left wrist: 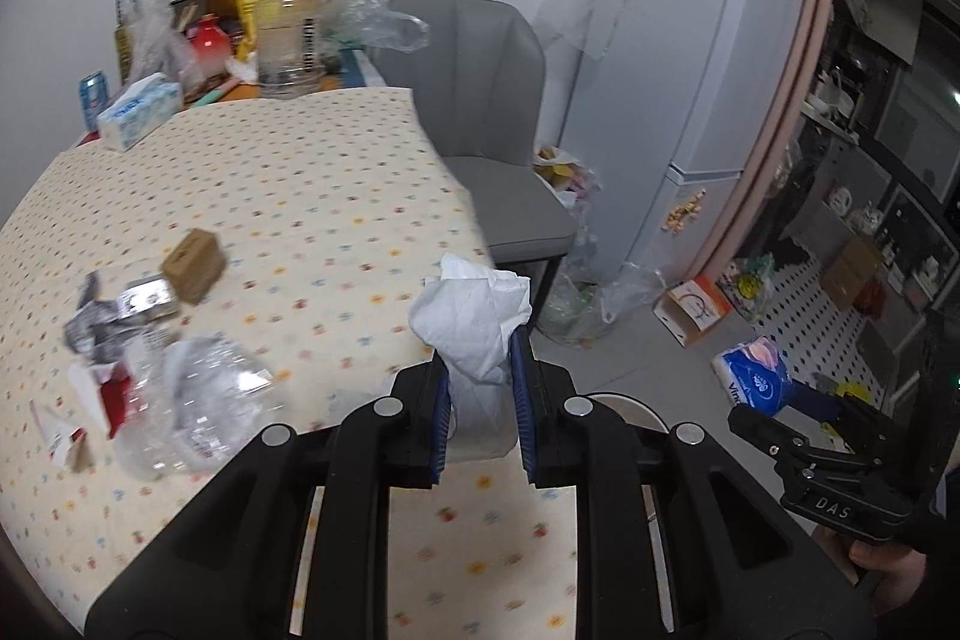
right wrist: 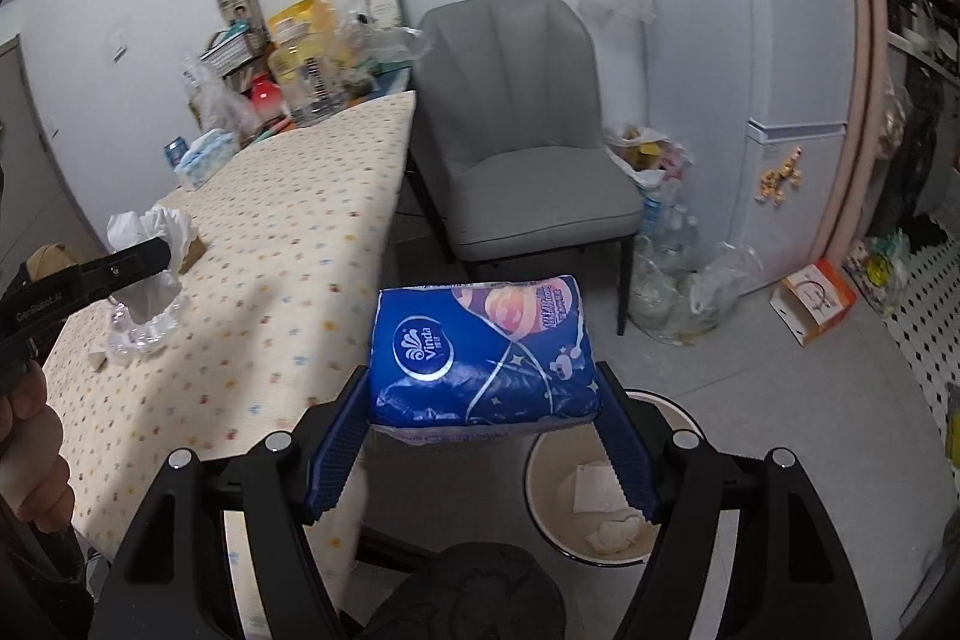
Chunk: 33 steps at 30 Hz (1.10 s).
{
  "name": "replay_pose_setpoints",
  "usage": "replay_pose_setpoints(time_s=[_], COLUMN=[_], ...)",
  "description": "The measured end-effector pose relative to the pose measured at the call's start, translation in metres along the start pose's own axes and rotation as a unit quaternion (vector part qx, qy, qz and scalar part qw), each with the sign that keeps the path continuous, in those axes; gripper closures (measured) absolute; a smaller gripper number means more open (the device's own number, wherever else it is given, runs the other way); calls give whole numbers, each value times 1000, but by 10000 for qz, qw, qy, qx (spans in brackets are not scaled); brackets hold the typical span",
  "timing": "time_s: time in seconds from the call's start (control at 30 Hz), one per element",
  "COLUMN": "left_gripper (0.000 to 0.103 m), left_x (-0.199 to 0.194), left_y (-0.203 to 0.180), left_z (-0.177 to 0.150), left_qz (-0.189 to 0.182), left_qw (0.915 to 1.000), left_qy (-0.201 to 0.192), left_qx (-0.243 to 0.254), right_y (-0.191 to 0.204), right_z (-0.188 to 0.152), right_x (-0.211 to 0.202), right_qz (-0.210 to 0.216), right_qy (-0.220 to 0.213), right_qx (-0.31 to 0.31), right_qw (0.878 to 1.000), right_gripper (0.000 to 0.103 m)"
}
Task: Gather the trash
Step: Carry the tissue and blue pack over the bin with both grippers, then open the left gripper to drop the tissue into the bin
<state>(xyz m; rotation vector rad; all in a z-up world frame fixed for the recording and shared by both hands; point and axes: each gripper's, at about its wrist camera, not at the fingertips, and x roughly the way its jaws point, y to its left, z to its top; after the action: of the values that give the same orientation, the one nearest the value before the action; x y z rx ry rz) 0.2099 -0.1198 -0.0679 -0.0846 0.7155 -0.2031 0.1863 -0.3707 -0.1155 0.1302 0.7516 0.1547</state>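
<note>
Both hands are loaded, and this collection is only partly done. The worktop (left wrist: 312,196), under its dotted cloth, carries plenty of litter on its near-left part: a crushed clear plastic bottle (left wrist: 204,394), a small brown carton (left wrist: 195,265), crumpled silver foil (left wrist: 99,322) and red-and-white paper scraps (left wrist: 90,406). None of that is picked up yet. The clutter at the far end looks like household stuff, not obviously rubbish.

On the floor just right of the worktop's near corner sits the white bin (right wrist: 591,502), and it has a few white tissues in its bottom, so some trash is in already.

Now the loads. The right claw (right wrist: 483,418) has its blue pads spread wide and clamped on either end of a blue tissue pack (right wrist: 480,358); the soft wrapper is puffy, wrinkled and glossy, and it hangs in the air above the floor, near the bin. The left claw (left wrist: 480,400) is nearly closed, pinching a crumpled white tissue (left wrist: 474,316) that is limp and creased and bunches up above the pads, over the worktop's right edge.

My read: two drops into the bin are due, then the near-left pile.
</note>
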Motion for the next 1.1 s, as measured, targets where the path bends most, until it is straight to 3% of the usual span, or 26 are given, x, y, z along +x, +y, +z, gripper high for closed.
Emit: replay_pose_setpoints(time_s=[0.27, 0.33, 0.37, 1.1], left_gripper=[84, 84, 84, 84], left_x=[38, 47, 49, 111], left_y=[-43, -53, -56, -174], left_z=[13, 15, 15, 10], left_qz=[-221, -259, -274, -970], left_qw=[9992, 9988, 9986, 9843], left_qy=[219, 284, 309, 882], left_qx=[243, 311, 335, 1180], right_y=[-47, -59, -65, -171], right_z=[6, 9, 10, -39], right_x=[18, 25, 26, -50], right_qz=[-247, -142, -141, -783], right_qy=[-59, -80, -144, -566], right_qx=[374, 502, 573, 1788], right_qw=[9990, 9986, 9982, 9791], right_gripper=[30, 11, 8, 8])
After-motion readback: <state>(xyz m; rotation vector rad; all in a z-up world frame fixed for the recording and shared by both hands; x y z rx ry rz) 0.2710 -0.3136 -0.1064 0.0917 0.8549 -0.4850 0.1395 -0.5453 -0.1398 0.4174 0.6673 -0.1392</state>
